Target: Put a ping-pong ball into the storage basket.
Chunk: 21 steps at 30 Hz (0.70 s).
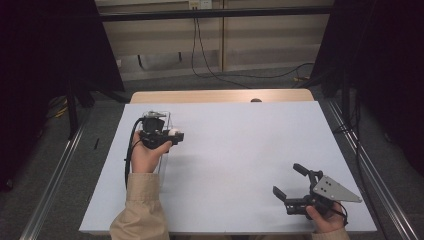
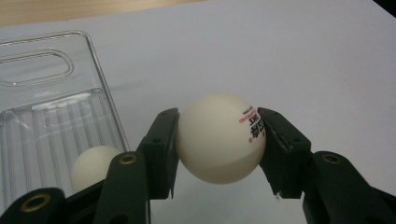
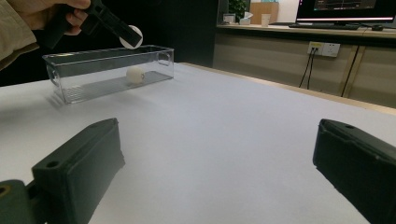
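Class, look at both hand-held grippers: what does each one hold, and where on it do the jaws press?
The left hand-held gripper clamps a white ball across its two opposite sides. The right hand-held gripper holds nothing.

Looks like a lab or office test room: white-topped table (image 1: 240, 150) on grey carpet, black curtains (image 1: 45, 45) at nine and three o'clock, wall socket (image 3: 323, 49) with cables, monitor (image 3: 345, 9) glowing at one o'clock.

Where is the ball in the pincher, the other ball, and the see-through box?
held ball (image 2: 219, 140), left gripper view, middle of its white front.
second ball (image 3: 135, 74), right gripper view, its middle, inside the box.
clear box (image 3: 79, 70), right gripper view, its near long wall.
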Each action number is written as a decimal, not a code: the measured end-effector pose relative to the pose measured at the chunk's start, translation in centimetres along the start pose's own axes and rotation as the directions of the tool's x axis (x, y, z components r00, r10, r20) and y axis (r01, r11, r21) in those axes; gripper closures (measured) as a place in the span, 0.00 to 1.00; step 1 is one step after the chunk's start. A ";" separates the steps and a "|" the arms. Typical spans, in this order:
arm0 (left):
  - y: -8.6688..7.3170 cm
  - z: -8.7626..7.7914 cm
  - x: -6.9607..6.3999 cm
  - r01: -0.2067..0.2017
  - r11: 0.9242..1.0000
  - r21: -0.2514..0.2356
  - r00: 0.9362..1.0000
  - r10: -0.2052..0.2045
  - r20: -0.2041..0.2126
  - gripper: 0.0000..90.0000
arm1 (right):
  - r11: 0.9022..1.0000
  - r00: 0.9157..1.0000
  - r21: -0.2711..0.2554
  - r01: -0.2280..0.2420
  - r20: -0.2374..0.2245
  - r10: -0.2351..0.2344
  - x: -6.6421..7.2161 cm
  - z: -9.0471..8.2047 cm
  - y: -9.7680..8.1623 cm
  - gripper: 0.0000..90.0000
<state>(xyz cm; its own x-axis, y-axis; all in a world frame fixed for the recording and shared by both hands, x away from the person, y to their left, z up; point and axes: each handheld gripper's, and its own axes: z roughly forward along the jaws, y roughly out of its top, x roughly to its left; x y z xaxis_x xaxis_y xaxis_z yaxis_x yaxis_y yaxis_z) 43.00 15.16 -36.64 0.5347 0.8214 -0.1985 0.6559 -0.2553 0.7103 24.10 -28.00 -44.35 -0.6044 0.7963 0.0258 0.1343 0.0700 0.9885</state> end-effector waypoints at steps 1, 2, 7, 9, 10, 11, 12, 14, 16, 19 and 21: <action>0.0 -0.1 0.1 0.001 1.000 -0.003 1.000 -0.001 -0.003 0.57 | 1.000 1.000 0.000 0.001 0.000 -0.001 0.0 0.0 0.0 0.01; 0.0 -0.2 0.2 0.003 1.000 -0.003 1.000 -0.003 -0.005 0.57 | 1.000 1.000 0.001 0.001 -0.001 -0.001 0.0 0.0 0.0 0.01; -0.2 -0.7 0.6 0.010 1.000 -0.015 1.000 -0.010 -0.008 0.57 | 1.000 1.000 0.005 0.006 -0.004 -0.006 0.0 0.1 -0.1 0.01; -0.2 -0.9 0.8 0.015 1.000 -0.021 1.000 -0.016 -0.013 0.57 | 1.000 1.000 0.005 0.006 -0.003 -0.006 0.0 0.1 -0.1 0.01; -0.3 -1.0 0.9 0.017 1.000 -0.020 1.000 -0.017 -0.015 0.57 | 1.000 1.000 0.005 0.005 -0.002 -0.005 0.0 0.1 -0.1 0.01; -0.3 -1.1 1.0 0.022 0.999 -0.025 1.000 -0.022 -0.020 0.57 | 1.000 1.000 0.006 0.005 -0.003 -0.005 0.0 0.1 -0.1 0.01; -0.4 -1.2 1.1 0.020 1.000 -0.021 1.000 -0.020 -0.018 0.57 | 1.000 1.000 0.005 0.005 -0.001 -0.005 0.0 0.1 -0.1 0.01; -0.4 -1.4 1.2 0.026 0.999 -0.027 0.999 -0.026 -0.023 0.57 | 1.000 1.000 0.003 0.005 -0.001 -0.005 0.0 0.1 -0.1 0.01; -0.5 -1.5 1.3 0.023 0.999 -0.032 0.999 -0.024 -0.026 0.57 | 1.000 1.000 0.004 0.002 -0.001 -0.002 0.0 0.1 0.0 0.01; -0.6 -1.7 1.5 0.024 0.999 -0.030 0.999 -0.026 -0.037 0.57 | 1.000 1.000 0.004 0.004 -0.004 -0.004 0.1 0.1 0.0 0.01; -0.7 -1.8 1.8 0.029 0.999 -0.035 0.999 -0.031 -0.041 0.57 | 1.000 1.000 0.005 0.006 -0.005 -0.006 0.1 0.2 -0.1 0.01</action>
<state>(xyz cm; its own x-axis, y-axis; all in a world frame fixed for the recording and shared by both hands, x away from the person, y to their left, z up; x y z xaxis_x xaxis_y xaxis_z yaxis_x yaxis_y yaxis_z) 42.55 17.68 -36.30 0.4922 0.8489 -0.1925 0.6524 -0.2134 0.7272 24.19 -27.82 -44.43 -0.6090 0.7929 0.0203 0.1344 0.0780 0.9878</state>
